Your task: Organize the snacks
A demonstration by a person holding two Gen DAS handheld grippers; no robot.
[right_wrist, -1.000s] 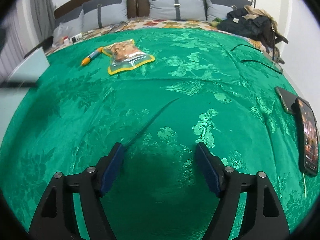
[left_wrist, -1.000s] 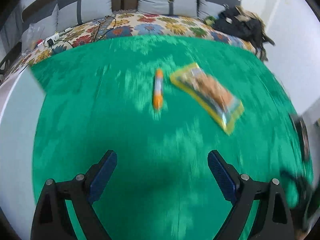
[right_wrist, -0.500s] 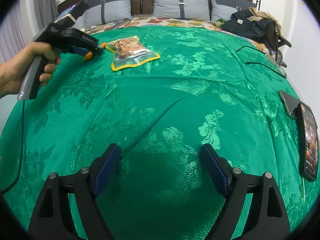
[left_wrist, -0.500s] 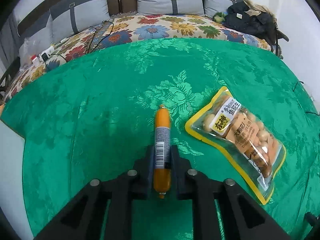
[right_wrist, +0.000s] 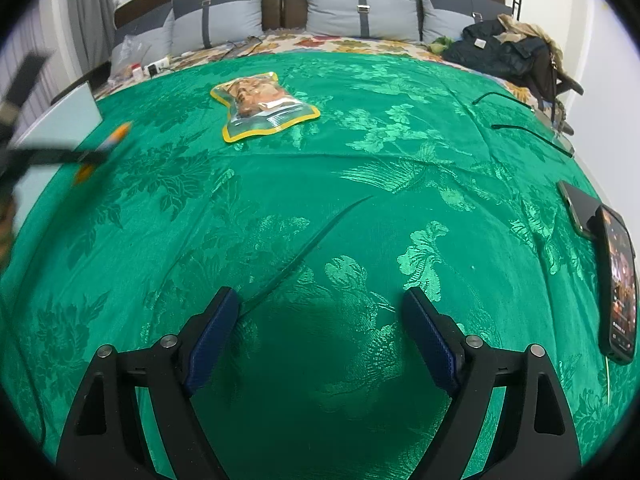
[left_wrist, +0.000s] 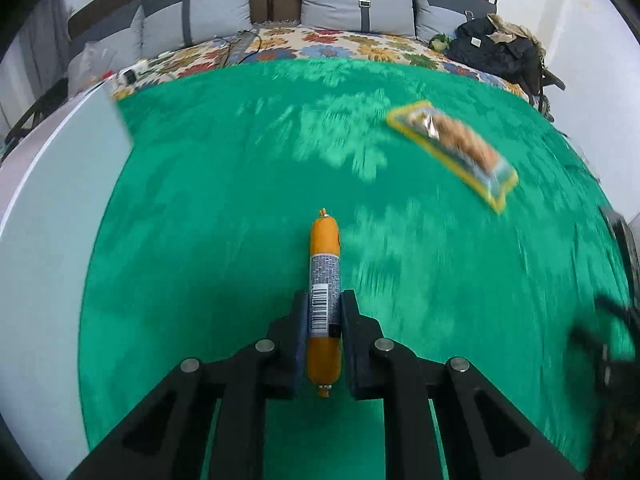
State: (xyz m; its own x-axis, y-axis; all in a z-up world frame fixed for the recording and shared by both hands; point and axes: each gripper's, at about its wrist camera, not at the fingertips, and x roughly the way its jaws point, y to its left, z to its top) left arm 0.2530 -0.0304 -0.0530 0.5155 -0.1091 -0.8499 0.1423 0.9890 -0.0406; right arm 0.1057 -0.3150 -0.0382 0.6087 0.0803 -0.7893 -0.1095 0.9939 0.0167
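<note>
An orange sausage stick [left_wrist: 324,268] with a grey barcode label is clamped between the jaws of my left gripper [left_wrist: 324,312], lifted above the green bedspread [left_wrist: 224,200]. A yellow-edged clear snack bag [left_wrist: 456,148] lies on the cloth to the upper right, blurred. In the right wrist view the same snack bag [right_wrist: 262,104] lies far ahead, and the left gripper with the sausage stick [right_wrist: 108,146] shows blurred at the far left. My right gripper [right_wrist: 320,320] hangs open over the green bedspread [right_wrist: 360,184] with nothing between its fingers.
A white box [left_wrist: 52,216] borders the cloth on the left. Two phones [right_wrist: 616,280] lie at the right edge, with black cables [right_wrist: 528,132] beyond. Grey pillows [right_wrist: 360,12] and a dark heap of clothes [right_wrist: 504,52] sit at the headboard end.
My left gripper went to the sausage stick, shut on it, and has since carried it back and to the left, away from the snack bag. The right gripper stayed put.
</note>
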